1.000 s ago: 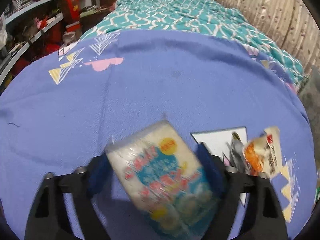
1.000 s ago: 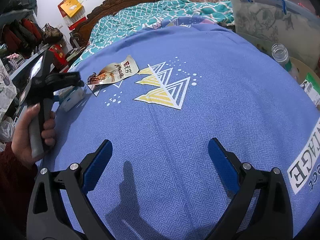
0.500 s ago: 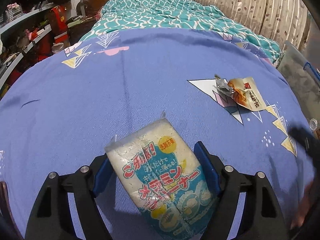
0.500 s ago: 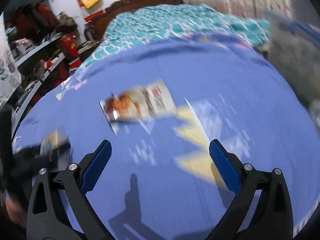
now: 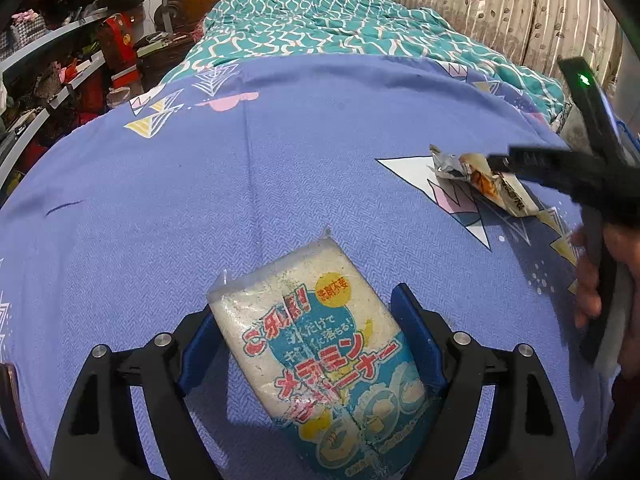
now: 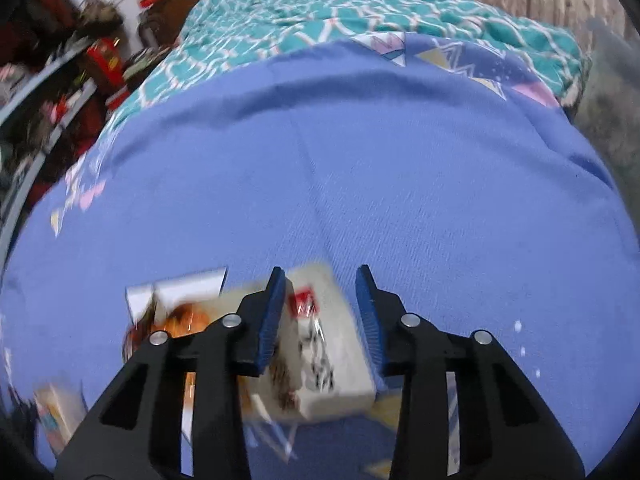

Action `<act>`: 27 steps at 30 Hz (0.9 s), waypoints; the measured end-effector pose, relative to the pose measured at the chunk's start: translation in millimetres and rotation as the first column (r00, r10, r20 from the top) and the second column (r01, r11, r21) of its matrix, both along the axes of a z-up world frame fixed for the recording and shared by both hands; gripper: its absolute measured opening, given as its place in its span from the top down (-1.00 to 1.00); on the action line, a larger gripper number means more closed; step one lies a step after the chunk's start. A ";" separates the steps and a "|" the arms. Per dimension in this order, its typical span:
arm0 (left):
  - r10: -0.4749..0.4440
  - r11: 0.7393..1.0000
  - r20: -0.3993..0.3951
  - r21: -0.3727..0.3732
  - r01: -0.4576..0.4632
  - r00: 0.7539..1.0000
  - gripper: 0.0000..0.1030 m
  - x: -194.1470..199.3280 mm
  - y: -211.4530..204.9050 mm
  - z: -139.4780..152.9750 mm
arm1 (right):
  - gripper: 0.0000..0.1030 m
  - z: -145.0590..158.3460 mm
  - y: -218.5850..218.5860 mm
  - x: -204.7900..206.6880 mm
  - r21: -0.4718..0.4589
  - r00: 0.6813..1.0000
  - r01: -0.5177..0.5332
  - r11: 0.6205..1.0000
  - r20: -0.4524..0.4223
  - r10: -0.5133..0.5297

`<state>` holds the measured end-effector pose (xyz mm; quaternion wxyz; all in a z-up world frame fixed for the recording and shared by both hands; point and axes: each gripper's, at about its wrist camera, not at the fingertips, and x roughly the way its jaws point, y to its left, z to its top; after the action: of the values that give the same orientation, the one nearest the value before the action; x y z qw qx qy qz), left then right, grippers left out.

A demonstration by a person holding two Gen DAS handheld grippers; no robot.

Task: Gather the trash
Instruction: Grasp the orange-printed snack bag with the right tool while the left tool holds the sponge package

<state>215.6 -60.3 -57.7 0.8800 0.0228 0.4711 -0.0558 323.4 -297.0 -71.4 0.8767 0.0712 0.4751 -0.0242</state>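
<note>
My left gripper (image 5: 308, 320) is shut on a white and blue sponge packet (image 5: 320, 356) with red lettering, held just above the blue bedsheet (image 5: 240, 184). A crumpled orange and cream snack wrapper (image 5: 484, 184) lies on the sheet to the right. My right gripper (image 6: 320, 288) hangs right over that wrapper (image 6: 320, 344), its jaws narrowed to either side of it but still apart, with a gap on the right. The right gripper also shows in the left wrist view (image 5: 560, 164). The right wrist view is blurred.
A teal patterned quilt (image 5: 320, 28) covers the far end of the bed. Cluttered shelves (image 5: 52, 80) stand to the left and curtains (image 5: 500, 4) hang at the back right. The sponge packet shows blurred at the lower left of the right wrist view (image 6: 56, 416).
My right gripper has swung left across the bed to the snack wrapper and narrowed its jaws around it. The left gripper has kept hold of the sponge packet and drawn back slightly.
</note>
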 end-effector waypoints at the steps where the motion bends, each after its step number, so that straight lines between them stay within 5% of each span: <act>1: 0.000 1.000 0.000 0.000 0.000 1.000 -0.50 -0.1 0.0 0.0 | 0.28 1.1 4.0 -8.0 -0.007 1.000 -0.016 1.000 0.001 0.016; 10: -0.008 1.000 -0.002 -0.019 0.008 1.000 -0.53 0.7 1.9 -0.8 | 0.25 5.7 38.4 -119.8 0.169 0.972 -0.233 0.958 0.045 0.229; 12: -0.009 1.000 -0.002 -0.022 0.009 1.000 -0.54 1.2 2.3 -0.9 | 0.05 9.8 33.4 -133.4 0.212 0.971 -0.237 0.948 0.084 0.224; 14: -0.010 1.000 -0.001 -0.024 0.010 1.000 -0.54 1.2 2.4 -0.8 | -0.45 16.2 24.9 -138.7 0.189 0.970 -0.221 0.957 0.142 0.196; 21: -0.010 1.000 -0.001 -0.021 0.010 1.000 -0.54 1.1 2.4 -0.8 | -0.46 8.4 26.2 -111.2 0.191 0.972 -0.222 0.956 0.123 0.201; 24: -0.010 1.000 -0.002 -0.017 0.010 1.000 -0.54 1.0 2.5 -0.8 | -0.15 0.5 39.0 -106.1 0.190 0.968 -0.244 0.951 0.100 0.229; 27: -0.012 1.000 0.000 -0.017 0.012 1.000 -0.50 0.8 2.3 -0.6 | 0.73 1.1 46.5 -115.6 0.201 0.960 -0.279 0.939 0.096 0.264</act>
<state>216.4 -58.0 -58.2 0.8797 0.0183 0.4706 -0.0650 207.8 -250.4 -70.2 0.8744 0.0990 0.4506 0.1501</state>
